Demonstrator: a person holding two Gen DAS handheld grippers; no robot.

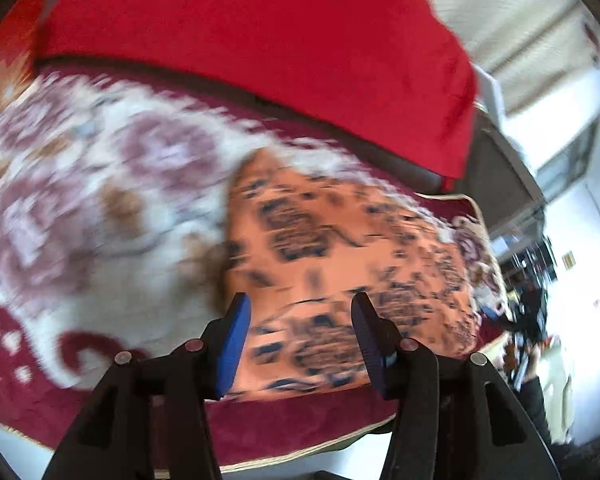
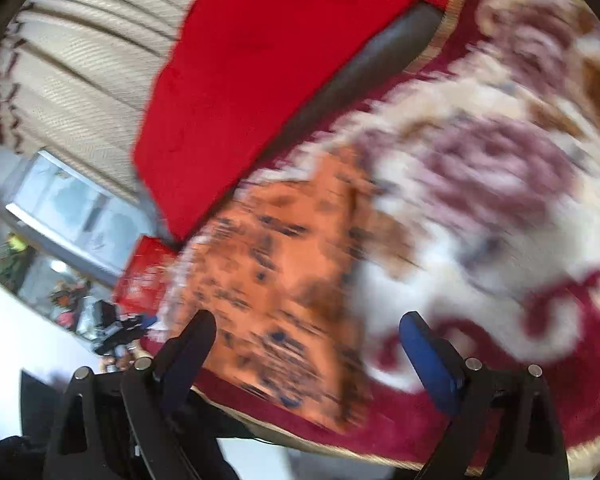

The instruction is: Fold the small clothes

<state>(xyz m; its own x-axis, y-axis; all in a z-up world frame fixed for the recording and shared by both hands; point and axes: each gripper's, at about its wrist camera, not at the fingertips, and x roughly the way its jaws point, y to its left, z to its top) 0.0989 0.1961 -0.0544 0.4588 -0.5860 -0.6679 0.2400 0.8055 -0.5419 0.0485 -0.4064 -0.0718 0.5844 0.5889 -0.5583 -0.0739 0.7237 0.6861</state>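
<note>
Both views motion-blurred. Orange patterned garment (image 1: pixel 340 248) lies flat on a floral red-and-cream cover (image 1: pixel 100 184) spread over a bed or couch (cannot tell which), near the cover's front edge and toward one end of it. Dark blue/black print on the garment, details smeared. In the right wrist view the same garment (image 2: pixel 276 280) sits close to the cover's gold-trimmed edge (image 2: pixel 440 452), its near hem just short of the maroon border.

Left hand-held gripper (image 1: pixel 300 344): fingers spread apart, nothing between them, hovering over the garment's near edge; blue pad (image 1: pixel 236 348) on one finger visible. No contact with fabric that I can confirm (blur).

Right hand-held gripper (image 2: pixel 308 360): fingers wide apart, empty, above the garment's near edge; one finger over the orange fabric, blue-padded finger (image 2: pixel 428 360) over the cover beside it.

Plain red cloth (image 1: pixel 268 44) lies along the far edge, over a dark grey ledge (image 2: pixel 364 68). Cream curtain (image 2: pixel 80 60) behind it. Cluttered room background, too blurred to name.
</note>
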